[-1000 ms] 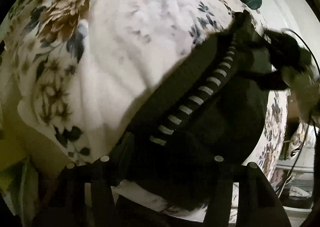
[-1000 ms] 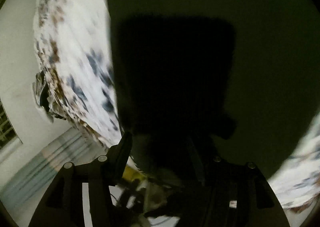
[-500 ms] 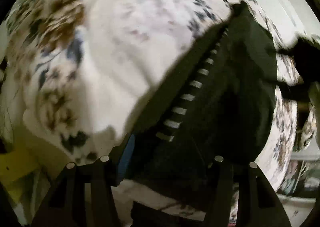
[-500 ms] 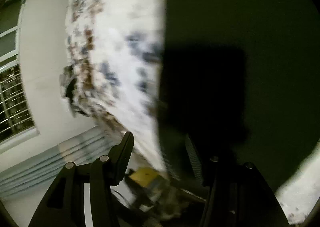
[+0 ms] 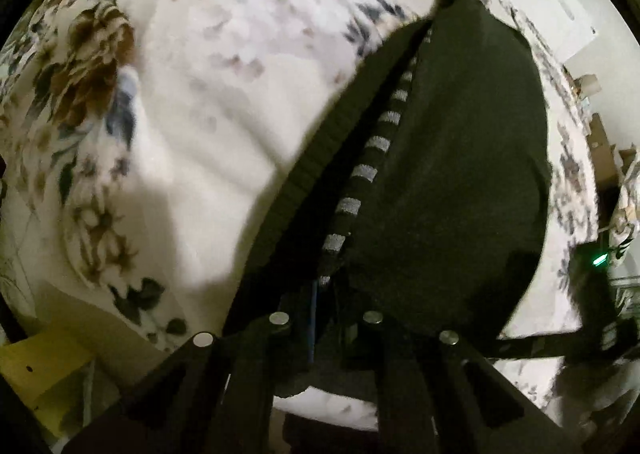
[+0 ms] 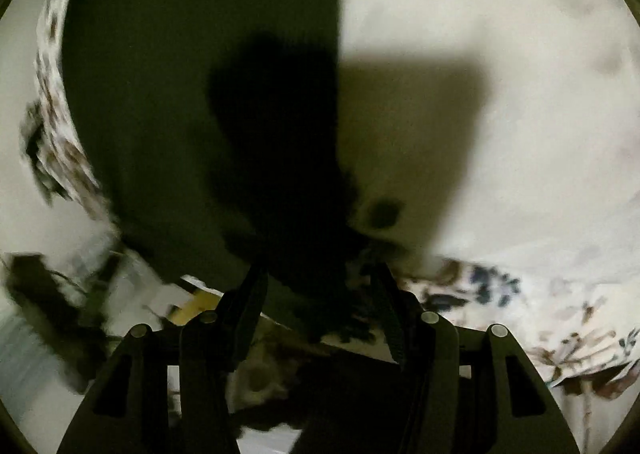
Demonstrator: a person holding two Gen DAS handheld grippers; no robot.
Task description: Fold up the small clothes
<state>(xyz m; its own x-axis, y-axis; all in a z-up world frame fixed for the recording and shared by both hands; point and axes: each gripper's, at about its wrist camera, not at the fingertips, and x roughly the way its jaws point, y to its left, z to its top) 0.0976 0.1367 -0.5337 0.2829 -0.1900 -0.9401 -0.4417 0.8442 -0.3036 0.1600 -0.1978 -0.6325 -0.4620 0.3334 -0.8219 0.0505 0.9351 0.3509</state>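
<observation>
Dark garment [image 5: 452, 174] is lying on the bedspread [image 5: 208, 102], left gripper [image 5: 326, 310] clamping its 6 o'clock hem, right gripper [image 6: 316, 274] seemingly opening; next, folding toward 12 o'clock.

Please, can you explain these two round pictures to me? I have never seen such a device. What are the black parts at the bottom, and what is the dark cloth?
A person holds a tool in each hand, each with two fingers and its own wide-angle camera, so every picture looks along one tool. The black parts below are those fingers. In the left view, the left hand-held gripper has closed on the edge of a dark garment with a striped band, lying on a flowered bedspread. In the right view, the right hand-held gripper is open, with the same garment's edge between its fingers.
</observation>
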